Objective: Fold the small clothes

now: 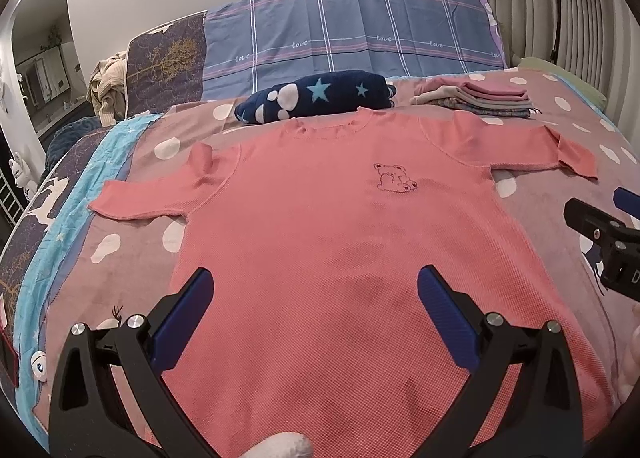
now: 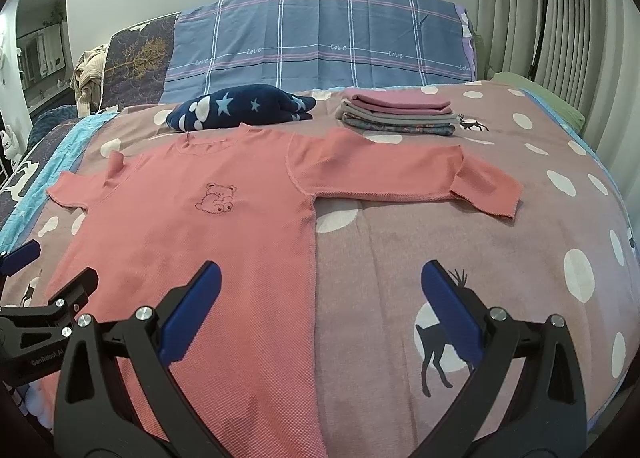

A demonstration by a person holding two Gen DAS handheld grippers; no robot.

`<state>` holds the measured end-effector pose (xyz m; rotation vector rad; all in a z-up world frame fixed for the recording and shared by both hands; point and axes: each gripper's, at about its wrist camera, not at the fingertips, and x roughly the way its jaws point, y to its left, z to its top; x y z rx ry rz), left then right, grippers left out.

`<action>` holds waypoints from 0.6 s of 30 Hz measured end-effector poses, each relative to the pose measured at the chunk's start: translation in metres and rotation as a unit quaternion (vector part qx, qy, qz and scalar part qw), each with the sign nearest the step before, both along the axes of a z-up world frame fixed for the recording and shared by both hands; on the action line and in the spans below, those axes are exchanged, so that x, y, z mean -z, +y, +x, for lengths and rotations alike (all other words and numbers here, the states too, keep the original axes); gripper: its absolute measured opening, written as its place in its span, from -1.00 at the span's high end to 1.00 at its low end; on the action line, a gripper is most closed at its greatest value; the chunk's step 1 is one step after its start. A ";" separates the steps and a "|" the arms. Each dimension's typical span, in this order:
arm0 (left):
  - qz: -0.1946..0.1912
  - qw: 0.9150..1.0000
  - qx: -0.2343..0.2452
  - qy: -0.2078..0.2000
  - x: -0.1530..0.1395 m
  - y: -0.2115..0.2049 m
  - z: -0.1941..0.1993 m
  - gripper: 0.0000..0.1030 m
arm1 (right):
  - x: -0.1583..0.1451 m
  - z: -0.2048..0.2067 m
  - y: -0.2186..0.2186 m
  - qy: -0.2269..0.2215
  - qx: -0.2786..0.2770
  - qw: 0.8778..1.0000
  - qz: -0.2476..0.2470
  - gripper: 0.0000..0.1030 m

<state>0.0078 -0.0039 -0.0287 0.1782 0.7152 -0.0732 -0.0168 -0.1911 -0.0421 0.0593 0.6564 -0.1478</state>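
Note:
A pink short-sleeved shirt (image 1: 320, 226) with a small bear outline on the chest lies flat, face up, on the bed, sleeves spread; it also shows in the right wrist view (image 2: 192, 226). The tip of its right sleeve (image 2: 488, 190) is folded over. My left gripper (image 1: 316, 290) is open and empty above the shirt's lower body. My right gripper (image 2: 320, 286) is open and empty above the shirt's right side edge and the blanket. Each gripper shows at the edge of the other's view.
The pink dotted blanket (image 2: 480, 258) covers the bed. A stack of folded clothes (image 2: 400, 112) lies at the back right. A dark blue star-patterned bundle (image 2: 240, 108) lies behind the collar. A plaid pillow (image 2: 320, 38) stands at the head. Beige clothes (image 1: 108, 90) are piled back left.

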 end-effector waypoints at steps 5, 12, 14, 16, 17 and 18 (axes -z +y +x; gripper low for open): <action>-0.001 1.000 0.000 0.001 0.001 0.000 0.000 -0.97 | 0.000 0.000 0.000 0.000 0.002 1.000 0.000 -0.96; -0.001 1.000 0.000 0.001 0.002 0.000 0.000 -0.97 | 0.000 0.000 -0.001 0.000 0.003 1.000 -0.003 -0.96; -0.001 1.000 0.001 0.002 0.002 0.000 0.001 -0.97 | 0.000 0.000 -0.001 0.000 0.003 1.000 -0.002 -0.96; -0.002 1.000 0.003 0.003 0.003 0.001 0.001 -0.97 | 0.001 0.000 -0.001 0.001 0.003 1.000 -0.002 -0.96; -0.003 1.000 0.004 0.004 0.004 0.001 0.001 -0.97 | 0.001 0.000 -0.001 0.001 0.003 1.000 -0.001 -0.96; -0.004 1.000 0.004 0.005 0.004 0.001 0.001 -0.97 | 0.001 0.001 -0.001 0.001 0.003 1.000 -0.001 -0.96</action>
